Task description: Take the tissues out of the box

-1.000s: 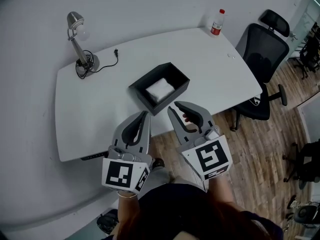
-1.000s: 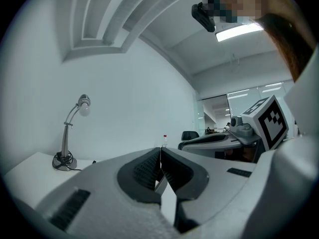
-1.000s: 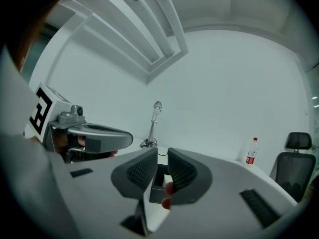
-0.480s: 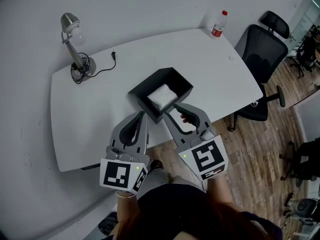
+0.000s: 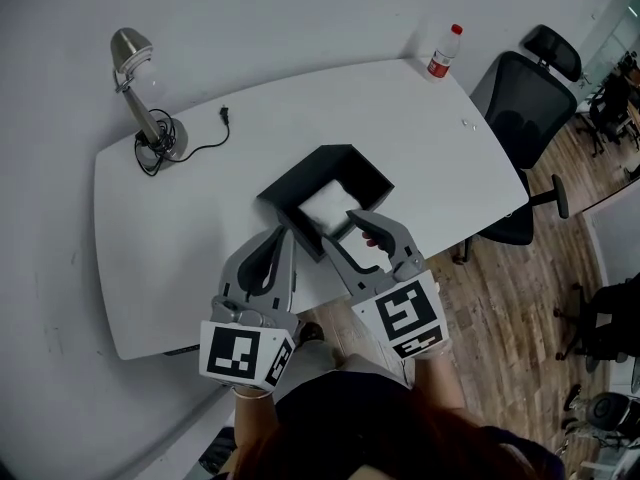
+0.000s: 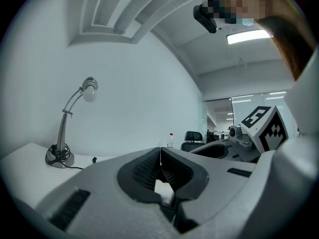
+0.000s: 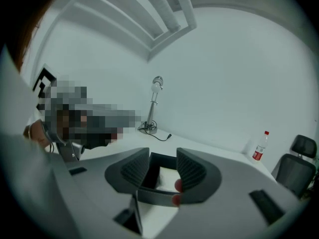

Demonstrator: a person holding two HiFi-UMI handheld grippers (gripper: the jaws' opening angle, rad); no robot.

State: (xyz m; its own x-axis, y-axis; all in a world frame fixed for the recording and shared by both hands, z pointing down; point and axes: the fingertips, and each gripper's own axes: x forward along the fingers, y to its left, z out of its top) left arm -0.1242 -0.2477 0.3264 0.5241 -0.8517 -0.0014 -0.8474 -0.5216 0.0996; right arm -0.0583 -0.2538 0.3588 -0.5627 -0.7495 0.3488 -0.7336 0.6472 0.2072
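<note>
Just beyond the opening, empty right claw [image 5: 339, 227], tissues [image 5: 325, 206] in box [image 5: 290, 223]

An office: a white desk [image 5: 420, 138] with a desk lamp [image 5: 140, 88], black swivel chairs [image 5: 525, 108] at the right, wood-plank floor [image 5: 520, 298].

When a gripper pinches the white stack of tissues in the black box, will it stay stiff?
The white stack of tissues looks soft, so it probably flops and feels light. It lies loose in the open black box, so only top sheets may lift.
</note>
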